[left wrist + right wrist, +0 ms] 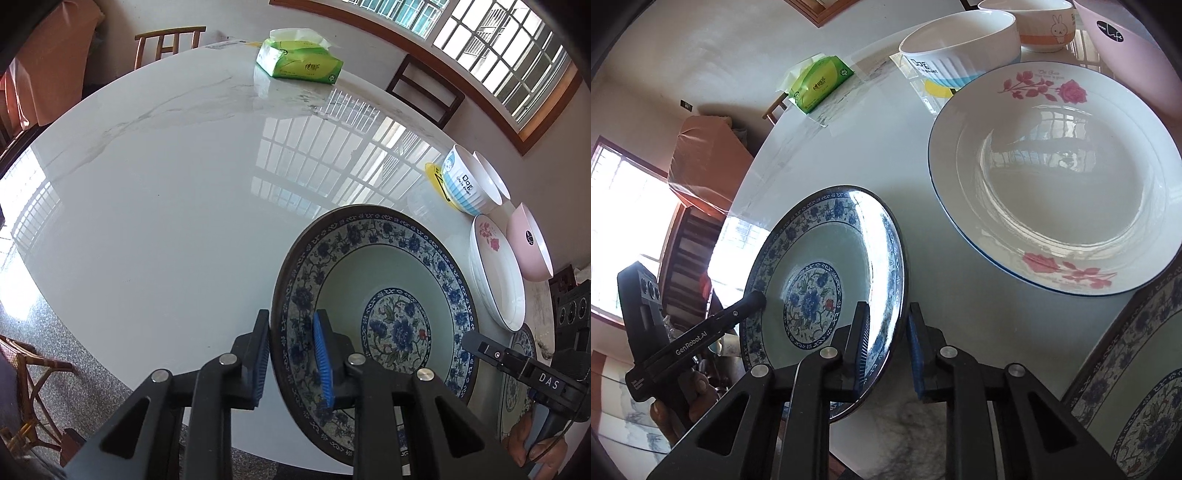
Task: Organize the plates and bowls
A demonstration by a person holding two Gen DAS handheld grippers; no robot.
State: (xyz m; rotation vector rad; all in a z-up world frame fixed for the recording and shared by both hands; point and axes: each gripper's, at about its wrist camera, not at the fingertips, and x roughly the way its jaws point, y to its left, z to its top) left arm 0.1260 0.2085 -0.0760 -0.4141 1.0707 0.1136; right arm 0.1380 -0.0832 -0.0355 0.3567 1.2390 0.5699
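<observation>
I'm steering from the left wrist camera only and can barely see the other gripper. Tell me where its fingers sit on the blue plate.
Observer: The right gripper straddles the blue plate at its rim, one finger on each side. I can't tell whether it is clamped.
Operator: Describe the bowl behind the striped bowl.
Observer: The bunny bowl has an orange band and a rabbit drawing. It stands upright on the table.
</observation>
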